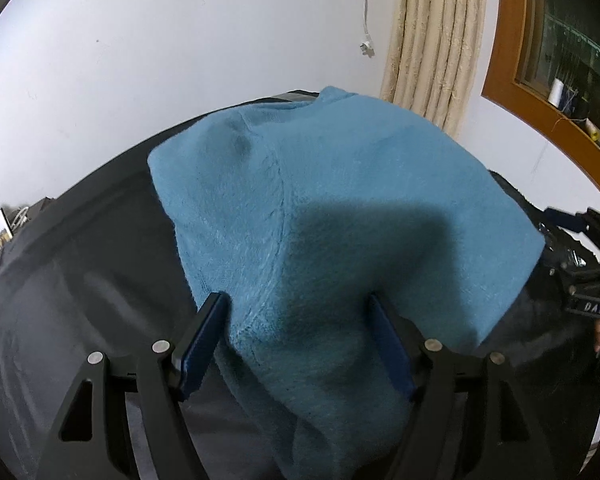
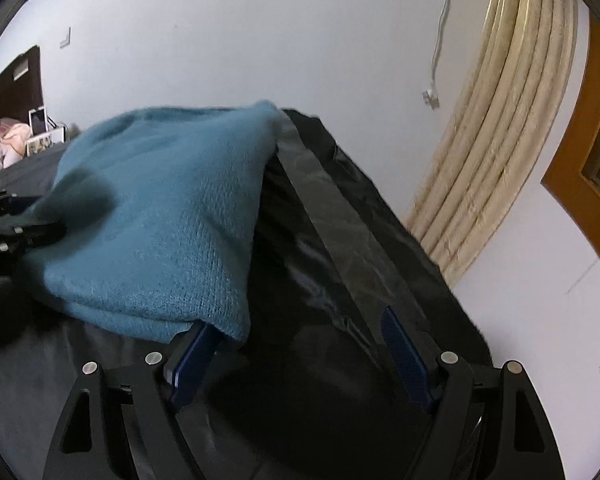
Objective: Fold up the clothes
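Blue sweater [image 1: 340, 208] lies bunched on the desk [image 1: 80, 280], which is under a black cover, reaching to the far edge by the wall. Left tongs [image 1: 296, 300] are spread, with a fold of the sweater between the pads, not pinched. Right tongs [image 2: 296, 320] are spread too: the left pad [image 2: 192, 356] is tucked under the sweater's near corner, the other pad is over bare cover. Curtain [image 1: 432, 40] hangs behind the far right corner.

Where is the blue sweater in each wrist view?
Left wrist: sweater fills the centre, reaching down between the open left gripper's fingers.
Right wrist: sweater sits centre-left, its near corner over the right gripper's left finger.
Shared landmark: beige curtain.
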The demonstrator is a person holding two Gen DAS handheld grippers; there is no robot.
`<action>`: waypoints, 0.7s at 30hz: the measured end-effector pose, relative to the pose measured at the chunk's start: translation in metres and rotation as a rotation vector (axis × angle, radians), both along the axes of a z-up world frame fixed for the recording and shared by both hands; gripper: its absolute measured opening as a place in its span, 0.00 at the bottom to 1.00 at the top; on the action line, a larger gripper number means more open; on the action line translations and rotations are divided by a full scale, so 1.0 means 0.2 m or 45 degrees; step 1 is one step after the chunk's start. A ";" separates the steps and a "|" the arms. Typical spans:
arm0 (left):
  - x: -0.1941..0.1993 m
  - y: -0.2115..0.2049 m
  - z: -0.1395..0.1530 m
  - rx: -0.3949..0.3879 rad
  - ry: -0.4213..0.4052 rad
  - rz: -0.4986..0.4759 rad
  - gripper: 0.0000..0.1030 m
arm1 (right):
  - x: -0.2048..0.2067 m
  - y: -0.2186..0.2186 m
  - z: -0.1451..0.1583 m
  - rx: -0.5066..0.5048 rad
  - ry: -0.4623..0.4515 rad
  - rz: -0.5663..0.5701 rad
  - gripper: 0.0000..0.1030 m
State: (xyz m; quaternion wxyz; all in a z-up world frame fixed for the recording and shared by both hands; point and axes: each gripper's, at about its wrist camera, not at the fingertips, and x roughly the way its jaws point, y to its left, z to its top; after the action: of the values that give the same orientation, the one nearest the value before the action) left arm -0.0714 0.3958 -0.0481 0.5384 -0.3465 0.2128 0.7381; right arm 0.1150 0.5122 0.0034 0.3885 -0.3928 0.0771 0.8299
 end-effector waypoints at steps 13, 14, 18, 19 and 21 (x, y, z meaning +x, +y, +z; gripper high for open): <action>-0.01 -0.05 0.06 0.046 -0.094 0.046 0.78 | -0.03 -0.20 0.37 0.046 0.317 0.192 0.81; 0.00 -0.06 0.07 0.047 -0.081 0.054 0.78 | -0.10 -0.19 0.35 0.056 0.284 0.181 0.81; 0.00 -0.08 0.07 0.019 -0.021 0.079 0.79 | -0.31 -0.12 0.20 0.072 0.084 0.117 0.81; 0.00 -0.08 0.05 0.008 -0.020 0.088 0.79 | -0.34 -0.11 0.15 0.061 0.050 0.110 0.81; -0.02 -0.09 0.03 0.008 -0.028 0.091 0.79 | -0.39 -0.09 0.07 0.038 -0.014 0.096 0.81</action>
State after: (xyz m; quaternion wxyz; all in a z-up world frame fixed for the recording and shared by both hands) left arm -0.0750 0.3779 -0.0413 0.5150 -0.3603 0.1920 0.7537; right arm 0.0370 0.4940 0.0168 0.3633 -0.3943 0.0477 0.8428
